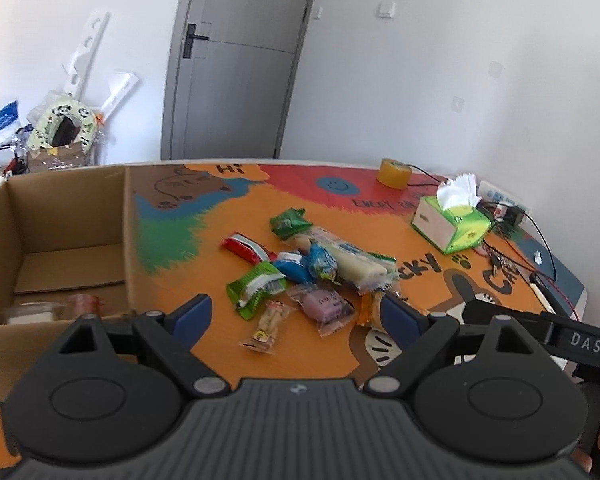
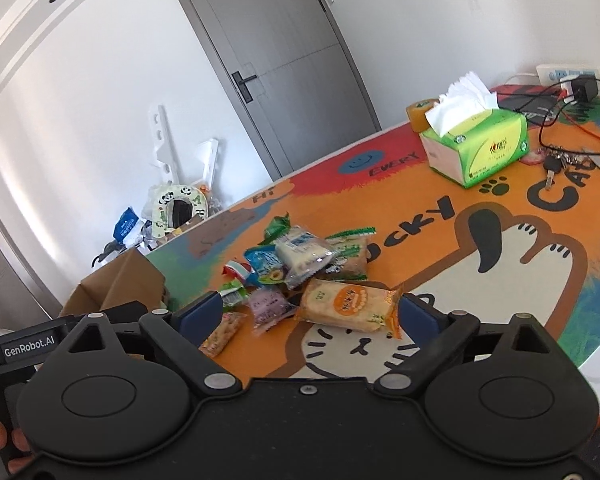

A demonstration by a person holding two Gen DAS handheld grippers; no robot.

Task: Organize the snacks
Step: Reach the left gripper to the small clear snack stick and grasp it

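While both spread wide, the right hand-held gripper point(image 2: 310, 316) frames the orange cracker packet point(image 2: 350, 304).

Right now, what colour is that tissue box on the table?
The tissue box is bright green and white, with white tissue sticking out the top. The right wrist view shows it best.

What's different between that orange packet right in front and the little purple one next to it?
The orange packet is clearly larger and longer than the purple packet. The orange packet shows pale biscuit-like slabs behind an orange label; the purple packet holds one lilac block in clear wrap. The orange packet lies at the pile's near edge, the purple packet beside it. Both are sealed and lie flat on the mat.
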